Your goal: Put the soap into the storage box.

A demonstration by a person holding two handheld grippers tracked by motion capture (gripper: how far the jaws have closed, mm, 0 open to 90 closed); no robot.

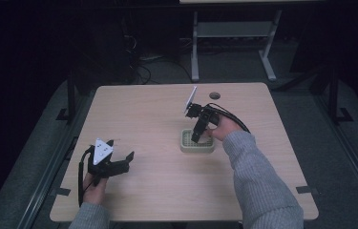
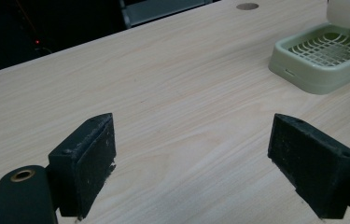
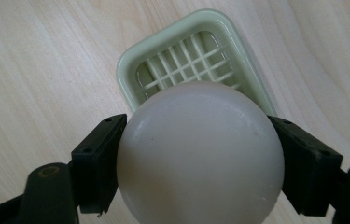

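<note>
White soap bar [image 3: 200, 154] between right gripper's [image 3: 200, 163] jaws, above green soap dish [image 3: 189, 51].

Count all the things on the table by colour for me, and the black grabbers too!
Pale green: 1, the soap dish on the table.
White: 1, the rounded soap bar, held over the dish.
Black: 2, the left gripper and the right gripper.
Total: 4.

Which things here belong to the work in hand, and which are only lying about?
In the work:
- right gripper, shut on the white ball
- green slatted tray under it

Not in use:
- left gripper, open, holding nothing
- second table behind
</note>
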